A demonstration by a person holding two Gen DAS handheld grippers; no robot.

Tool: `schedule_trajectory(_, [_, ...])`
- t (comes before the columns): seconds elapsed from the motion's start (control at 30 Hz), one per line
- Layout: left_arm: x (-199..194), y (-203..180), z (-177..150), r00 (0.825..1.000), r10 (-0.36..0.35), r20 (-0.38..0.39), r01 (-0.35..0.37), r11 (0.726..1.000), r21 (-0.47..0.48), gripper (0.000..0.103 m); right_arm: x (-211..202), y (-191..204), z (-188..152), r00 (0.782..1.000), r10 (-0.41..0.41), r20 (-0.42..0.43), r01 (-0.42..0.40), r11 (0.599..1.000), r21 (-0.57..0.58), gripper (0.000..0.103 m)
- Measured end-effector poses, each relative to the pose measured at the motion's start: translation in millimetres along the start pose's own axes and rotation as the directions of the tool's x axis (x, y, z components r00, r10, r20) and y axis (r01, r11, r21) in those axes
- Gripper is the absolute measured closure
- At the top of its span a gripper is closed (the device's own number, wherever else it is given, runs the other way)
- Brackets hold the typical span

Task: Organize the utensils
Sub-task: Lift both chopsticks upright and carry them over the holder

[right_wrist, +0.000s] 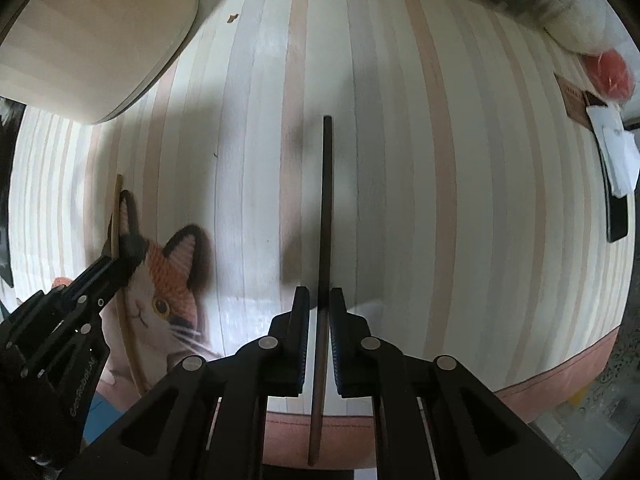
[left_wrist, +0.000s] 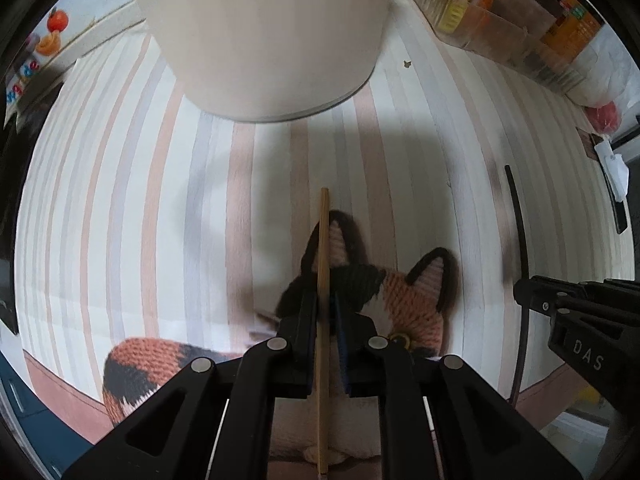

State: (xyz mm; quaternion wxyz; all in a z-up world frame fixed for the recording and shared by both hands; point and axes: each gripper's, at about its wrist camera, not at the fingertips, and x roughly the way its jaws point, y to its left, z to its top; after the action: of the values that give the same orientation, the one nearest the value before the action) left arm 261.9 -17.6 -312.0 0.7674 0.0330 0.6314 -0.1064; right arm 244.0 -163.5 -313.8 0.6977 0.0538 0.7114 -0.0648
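Observation:
My left gripper [left_wrist: 324, 300] is shut on a light wooden chopstick [left_wrist: 323, 240], which runs lengthwise between its pads above a crocheted cat toy [left_wrist: 412, 304]. In the right wrist view my right gripper [right_wrist: 319, 294] is shut on a dark chopstick [right_wrist: 326, 200], held clear of the striped tablecloth [right_wrist: 440, 200], where its shadow falls to the left. The right gripper [left_wrist: 524, 296] with its dark chopstick [left_wrist: 517, 216] also shows at the right of the left wrist view. A large cream container [left_wrist: 260, 32] stands just beyond the left gripper, its opening hidden.
Packets and jars [left_wrist: 520, 20] line the back right of the table. A red object [right_wrist: 610, 72], white paper [right_wrist: 616, 156] and a black item [right_wrist: 618, 216] lie at the right edge. The table's front edge [right_wrist: 560, 364] is close below both grippers.

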Motion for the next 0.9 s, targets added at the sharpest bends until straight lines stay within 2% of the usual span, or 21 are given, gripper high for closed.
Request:
schedule_trajectory(0.1, [1,-3,-3,1.000,0.013,0.013,-0.013,1.000,0.010,0.099,4,13,-4,0.999,-0.034,0.026,0.034,0.999,0.010,0.093])
schedule_trajectory(0.13, [1,-3,-4,1.000,0.011,0.013,-0.011,1.000,0.006,0.099,3,16,-6,0.999,-0.030,0.039,0.029,1.000,0.003,0.097])
schedule_trajectory(0.3, [-29,10,-7,0.998,-0.010,0.054,0.011,1.000,-0.007,0.099,-6,16,-25,0.994,0.043,0.102,-0.045,0.999,0.023,0.097])
schedule_trajectory(0.43, [-68,15,-16,0.991,-0.037,0.127,0.037,0.999,0.002,0.099,-34,17,-42,0.977,0.084,0.196,-0.088,0.996,0.013,0.097])
schedule_trajectory(0.53, [-100,17,-24,0.980,-0.045,0.193,0.046,0.999,-0.002,0.099,-59,19,-51,0.955,0.118,0.274,-0.125,0.992,0.009,0.098])
schedule_trajectory(0.63, [-124,16,-22,0.966,-0.052,0.254,0.055,0.998,-0.006,0.099,-88,23,-66,0.917,0.140,0.373,-0.150,0.989,0.000,0.098])
schedule_trajectory(0.73, [-158,11,-11,0.945,-0.066,0.322,0.073,0.997,-0.010,0.099,-119,2,-78,0.872,0.159,0.463,-0.176,0.984,-0.006,0.098])
schedule_trajectory(0.77, [-170,12,-10,0.936,-0.075,0.344,0.083,0.997,-0.008,0.099,-128,1,-82,0.853,0.166,0.494,-0.185,0.983,-0.011,0.098])
schedule_trajectory(0.83, [-196,11,-7,0.913,-0.088,0.399,0.097,0.995,-0.003,0.099,-139,-10,-62,0.822,0.172,0.544,-0.193,0.981,-0.018,0.098])
schedule_trajectory(0.9, [-217,12,-3,0.890,-0.106,0.443,0.118,0.993,0.001,0.100,-166,-10,-61,0.775,0.183,0.605,-0.208,0.978,-0.030,0.098])
